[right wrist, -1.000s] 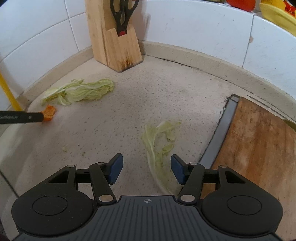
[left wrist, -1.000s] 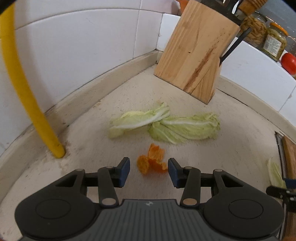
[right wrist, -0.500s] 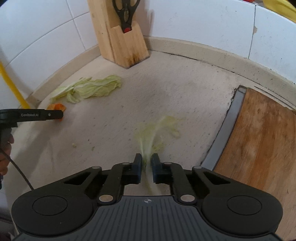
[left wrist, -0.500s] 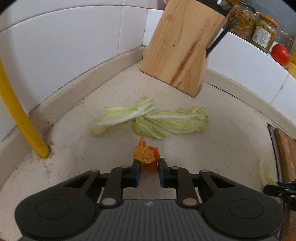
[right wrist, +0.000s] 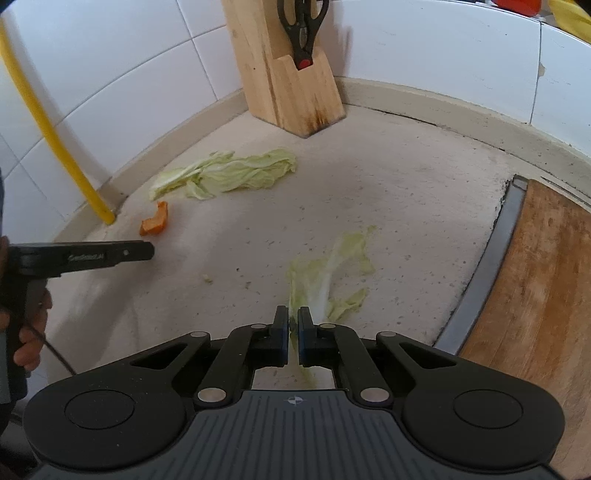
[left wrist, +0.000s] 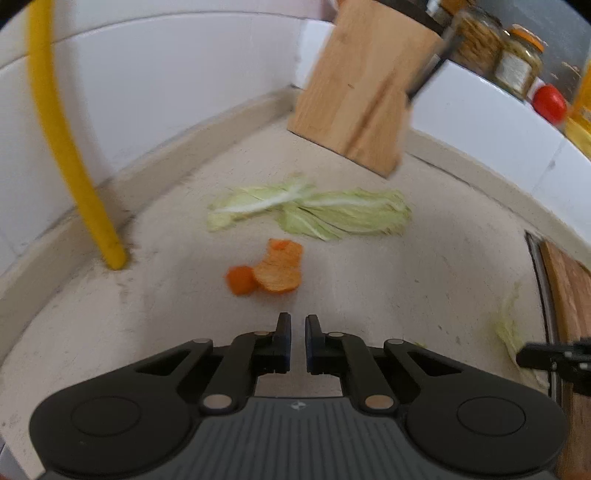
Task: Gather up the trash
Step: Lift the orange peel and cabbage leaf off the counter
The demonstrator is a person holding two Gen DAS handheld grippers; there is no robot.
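Since a second ago both grippers have gone from wide apart to nearly together, and the orange peel pieces (left wrist: 271, 270) that sat between the left gripper's (left wrist: 297, 320) fingers now lie on the speckled beige surface (left wrist: 406, 295) just ahead of its tips. Left gripper is closed and empty, a narrow bare slit between its pads. Right gripper (right wrist: 293, 314) is closed on the stalk end of a pale green cabbage leaf (right wrist: 328, 273); the rest of that leaf trails forward on the surface, near the left edge of the wooden cutting board (right wrist: 535, 295) with its grey rim.

Two larger light green cabbage leaves (left wrist: 314, 212) lie side by side, touching, beyond the peel towards the back corner of the surface. A slanted light wooden knife block (right wrist: 284, 74) stands in that corner against the white tiled wall (right wrist: 110, 74), black scissors (right wrist: 303, 26) in its slot. A yellow hose (left wrist: 74, 147) meets the surface at its left edge. Jars (left wrist: 513, 62) and a red tomato (left wrist: 549, 103) sit on the ledge above the wall. A person's hand (right wrist: 29, 332) grips the left gripper's handle.
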